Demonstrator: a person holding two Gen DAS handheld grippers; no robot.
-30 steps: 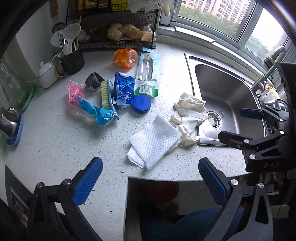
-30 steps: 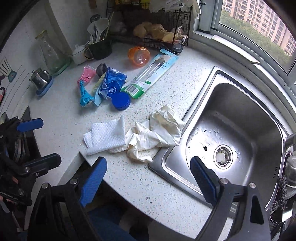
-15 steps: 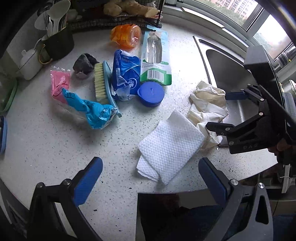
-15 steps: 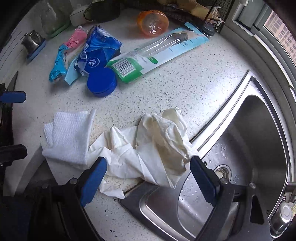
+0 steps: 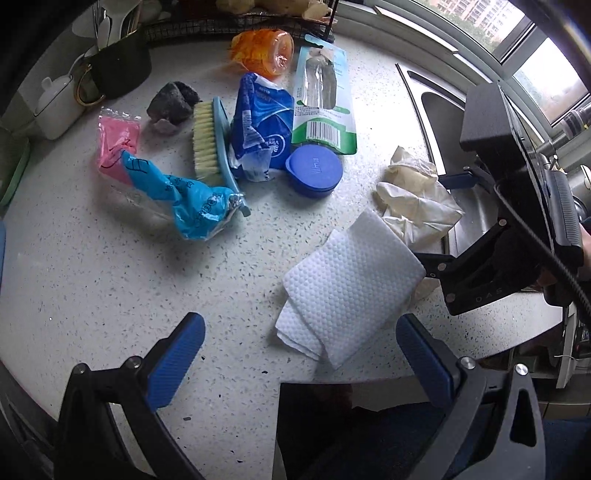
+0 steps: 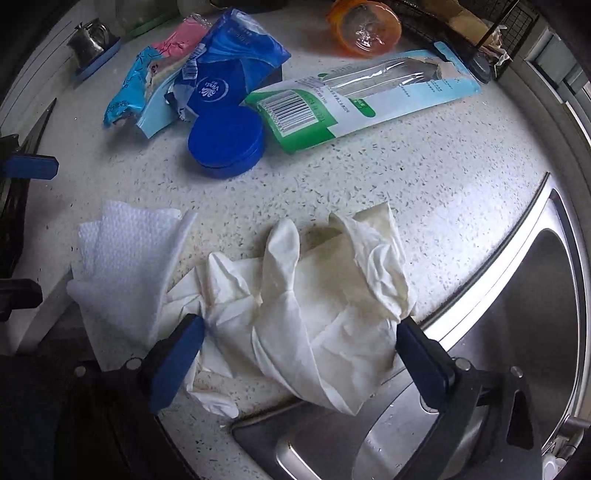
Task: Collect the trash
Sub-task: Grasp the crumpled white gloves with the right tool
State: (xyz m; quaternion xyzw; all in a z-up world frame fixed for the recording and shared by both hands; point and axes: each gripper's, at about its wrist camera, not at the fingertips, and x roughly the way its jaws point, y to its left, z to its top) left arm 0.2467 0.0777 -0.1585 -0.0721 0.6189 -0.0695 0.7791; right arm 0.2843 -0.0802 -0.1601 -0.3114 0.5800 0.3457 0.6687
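Crumpled cream rubber gloves (image 6: 317, 310) lie at the sink's edge, also in the left wrist view (image 5: 413, 199). My right gripper (image 6: 299, 354) is open with its fingers on either side of the gloves, low over them. A folded white paper towel (image 5: 347, 284) lies at the counter's front edge, just ahead of my open, empty left gripper (image 5: 299, 354); it also shows in the right wrist view (image 6: 122, 266). Further back lie a blue lid (image 5: 314, 170), a blue wrapper (image 5: 258, 125), a green-and-white package (image 5: 321, 107), a light-blue wrapper (image 5: 184, 199) and a pink packet (image 5: 116, 144).
A scrub brush (image 5: 208, 140), a dark sponge (image 5: 171, 103) and a tipped orange cup (image 5: 264, 51) lie on the speckled counter (image 5: 92, 258). A steel sink (image 6: 517, 332) is at the right. A utensil holder (image 5: 118, 66) and wire rack (image 5: 240, 22) stand at the back.
Both grippers have moved forward and down toward the counter. The right gripper now straddles the gloves; the left has closed in on the paper towel.
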